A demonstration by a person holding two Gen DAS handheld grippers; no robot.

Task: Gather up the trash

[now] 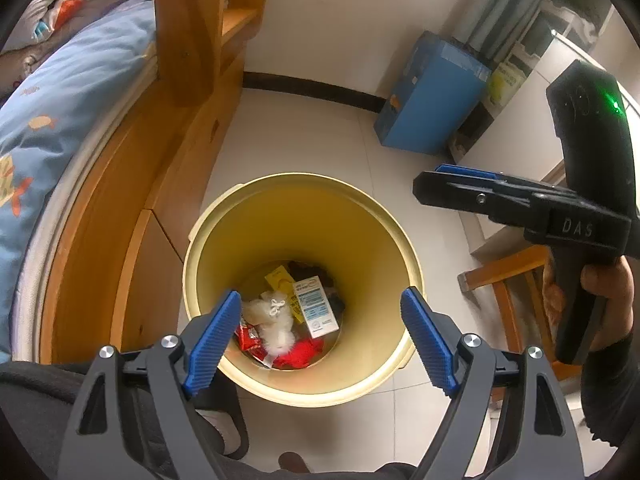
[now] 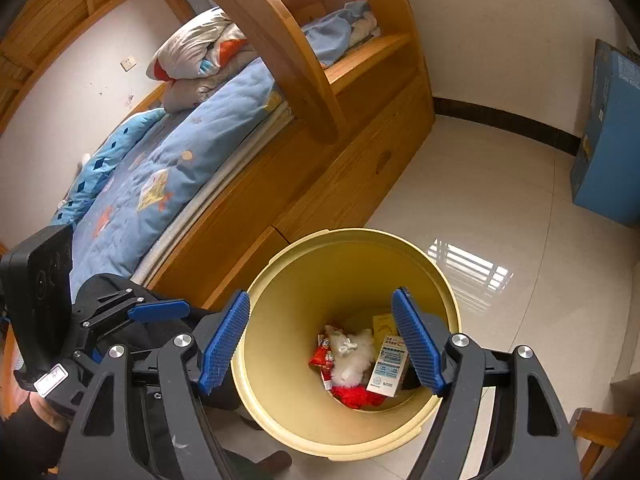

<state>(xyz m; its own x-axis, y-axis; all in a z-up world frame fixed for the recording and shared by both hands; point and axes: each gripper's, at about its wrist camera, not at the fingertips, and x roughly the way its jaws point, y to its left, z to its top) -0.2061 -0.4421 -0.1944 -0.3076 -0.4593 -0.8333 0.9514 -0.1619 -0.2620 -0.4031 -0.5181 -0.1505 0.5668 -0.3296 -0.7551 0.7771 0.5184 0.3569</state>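
The left tool (image 1: 322, 340), black-armed with ribbed blue pads, hangs over the mouth of the pale yellow round plastic bin (image 1: 208, 248) with its fingers spread wide and nothing between them. The right tool (image 2: 322, 344), of the same make, is likewise spread wide and empty above the same bin (image 2: 280, 280); seen from the left wrist view it sits off to the right of the bin, held in a hand (image 1: 608, 292), and from that side angle its fingers look close together. The trash lies at the bottom of the bin: a white and light blue printed carton (image 1: 316, 306) leaning toward the right-hand wall, a fluffy white bundle with a small bow (image 1: 272, 320) beside it at the centre, red crumpled wrappers (image 1: 298, 350) along the near edge, a yellow flat packet (image 1: 280, 278) toward the far edge, and something dark behind that, too dim to identify. The bin stands on the glossy pale tiled floor (image 2: 500, 184), just beside the drawer front of a wooden bed frame (image 2: 348, 168) covered by a blue patterned quilt (image 2: 168, 184). A blue cardboard box (image 1: 428, 96) stands against the far wall, well apart from the bin.
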